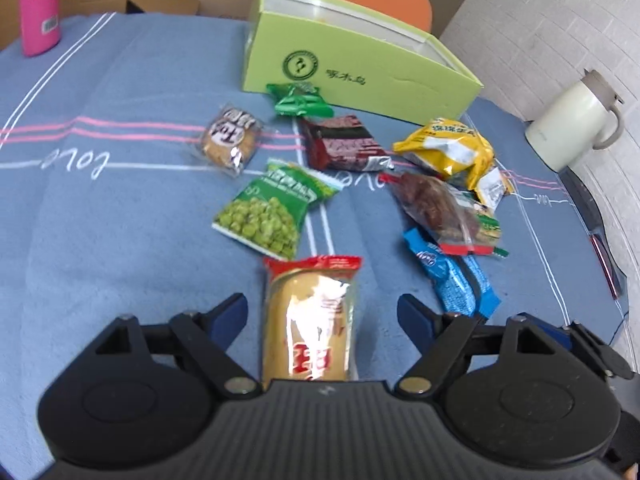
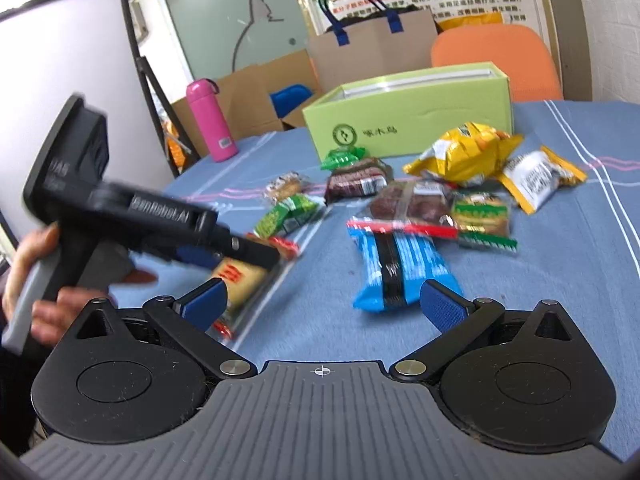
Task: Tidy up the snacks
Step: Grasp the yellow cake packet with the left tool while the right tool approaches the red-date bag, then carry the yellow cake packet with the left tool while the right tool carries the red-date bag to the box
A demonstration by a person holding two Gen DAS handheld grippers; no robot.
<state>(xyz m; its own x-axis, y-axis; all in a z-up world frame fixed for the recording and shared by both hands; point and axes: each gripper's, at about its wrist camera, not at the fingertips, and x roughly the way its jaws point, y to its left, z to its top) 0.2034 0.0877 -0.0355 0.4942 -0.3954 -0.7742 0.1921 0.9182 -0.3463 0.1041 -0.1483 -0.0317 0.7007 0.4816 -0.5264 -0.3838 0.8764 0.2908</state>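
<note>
Several snack packets lie on a blue cloth in front of an open light-green box. My left gripper is open, its jaws on either side of a red-and-tan packet, which shows under the left gripper in the right wrist view. My right gripper is open and empty, just short of a blue packet. Other packets are green peas, a round biscuit, a dark red pack, a yellow bag and a clear pack of brown snacks.
A pink bottle stands at the far left of the table. A cream jug stands at the right edge. An orange chair and cardboard boxes are behind the table.
</note>
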